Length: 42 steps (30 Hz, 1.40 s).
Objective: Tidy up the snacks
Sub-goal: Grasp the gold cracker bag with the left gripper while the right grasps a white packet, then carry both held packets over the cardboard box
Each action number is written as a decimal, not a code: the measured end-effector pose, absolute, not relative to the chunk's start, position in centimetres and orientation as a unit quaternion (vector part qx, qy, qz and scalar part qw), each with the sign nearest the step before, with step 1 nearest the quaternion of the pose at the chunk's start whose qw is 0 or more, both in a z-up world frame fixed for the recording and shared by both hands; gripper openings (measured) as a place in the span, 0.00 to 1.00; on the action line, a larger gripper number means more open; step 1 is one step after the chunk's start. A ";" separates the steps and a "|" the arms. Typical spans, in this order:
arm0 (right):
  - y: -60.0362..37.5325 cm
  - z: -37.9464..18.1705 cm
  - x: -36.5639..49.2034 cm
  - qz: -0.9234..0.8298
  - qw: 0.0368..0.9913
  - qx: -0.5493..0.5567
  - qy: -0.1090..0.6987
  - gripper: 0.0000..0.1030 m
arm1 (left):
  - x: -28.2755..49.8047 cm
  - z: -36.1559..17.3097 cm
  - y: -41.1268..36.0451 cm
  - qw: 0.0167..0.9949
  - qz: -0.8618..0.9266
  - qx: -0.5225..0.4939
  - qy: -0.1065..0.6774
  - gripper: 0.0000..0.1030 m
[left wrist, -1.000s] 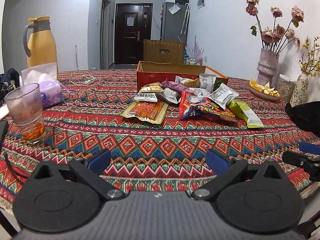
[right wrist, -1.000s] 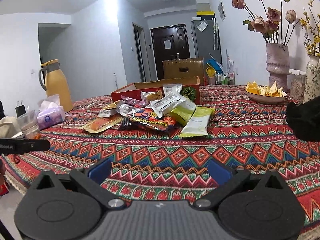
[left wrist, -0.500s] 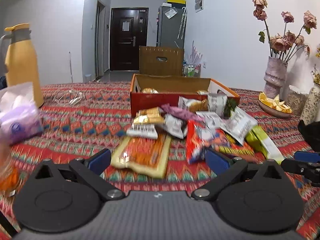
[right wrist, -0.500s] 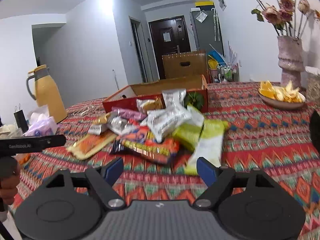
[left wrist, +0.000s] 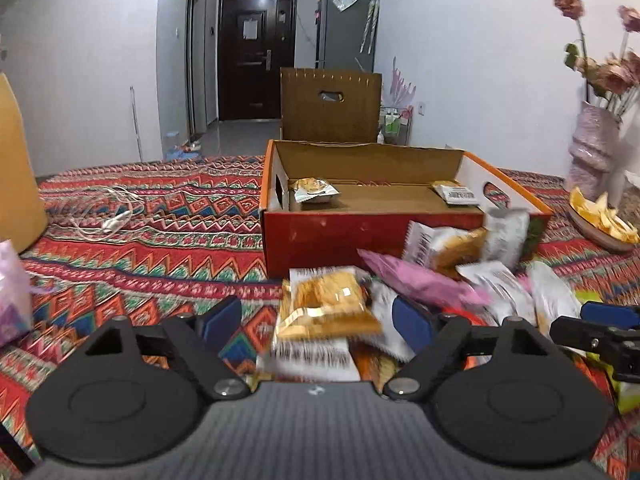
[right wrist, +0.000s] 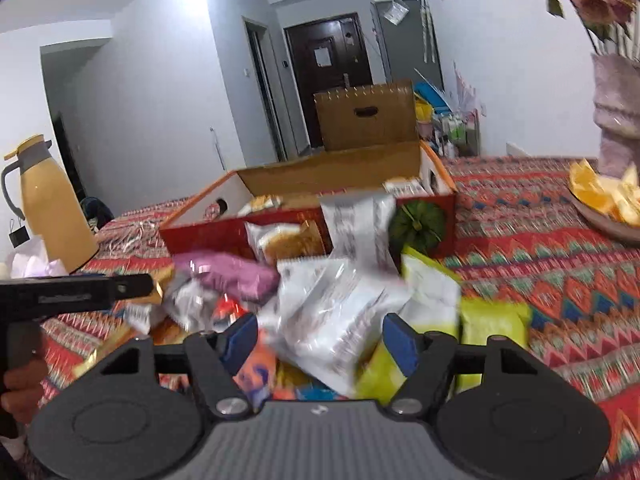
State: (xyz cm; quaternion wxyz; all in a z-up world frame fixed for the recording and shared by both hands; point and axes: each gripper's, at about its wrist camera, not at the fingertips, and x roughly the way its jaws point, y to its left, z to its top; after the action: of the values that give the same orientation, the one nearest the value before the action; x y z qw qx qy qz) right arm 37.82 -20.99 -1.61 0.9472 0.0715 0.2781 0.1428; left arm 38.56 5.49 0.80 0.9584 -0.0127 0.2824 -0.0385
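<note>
The left hand-held gripper (left wrist: 318,318) is spread wide and holds nothing; between its blue fingertips lies a gold-and-orange snack packet (left wrist: 326,306) atop a white striped packet (left wrist: 308,356). The right hand-held gripper (right wrist: 320,336) is likewise wide and empty, its fingers set either side of a crinkled white packet (right wrist: 332,316), with lime-green packets (right wrist: 492,320) just beside it. Both hover low over one loose heap of snacks on a table (left wrist: 160,240) covered with a red patterned cloth. A pink packet (left wrist: 416,280) lies in the heap. Just behind the heap stands an open red cardboard box (left wrist: 340,232), which already holds two small packets.

The step in hand appears to be the reach for a first pick. Next, each gripper likely needs to lower, close on a single packet without catching neighbours, then lift it over the box wall. The slippery, overlapping wrappers may drag along.
</note>
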 end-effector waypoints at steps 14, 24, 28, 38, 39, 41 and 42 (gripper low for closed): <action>-21.3 -3.4 38.6 0.128 0.948 0.062 0.285 0.58 | 40.4 -0.7 7.5 0.950 -0.057 -0.077 0.298 0.55; -22.5 -3.3 37.6 0.120 0.939 0.084 0.311 0.59 | 33.5 4.3 8.0 0.964 -0.018 -0.089 0.251 0.55; -23.1 -3.1 35.9 0.116 0.939 0.089 0.312 0.67 | 29.2 5.3 7.4 0.966 -0.016 -0.083 0.243 0.55; -24.9 -3.6 33.4 0.130 0.929 0.131 0.320 0.40 | 23.4 2.9 4.5 0.954 -0.033 -0.084 0.286 0.55; -25.0 -3.4 32.7 0.131 0.931 0.129 0.316 0.39 | 22.9 2.8 4.2 0.954 -0.035 -0.085 0.287 0.55; -25.3 -3.0 31.2 0.123 0.935 0.121 0.309 0.39 | 22.0 2.7 3.8 0.952 -0.035 -0.084 0.291 0.55; -25.3 -2.6 30.0 0.124 0.939 0.113 0.300 0.39 | 21.6 2.6 3.6 0.952 -0.035 -0.083 0.294 0.55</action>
State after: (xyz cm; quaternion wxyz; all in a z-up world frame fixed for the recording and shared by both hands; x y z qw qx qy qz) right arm 30.01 -25.31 -2.58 0.9392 0.1132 0.2996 0.1242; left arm 21.58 3.56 2.60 0.9517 -0.0831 0.2936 -0.0346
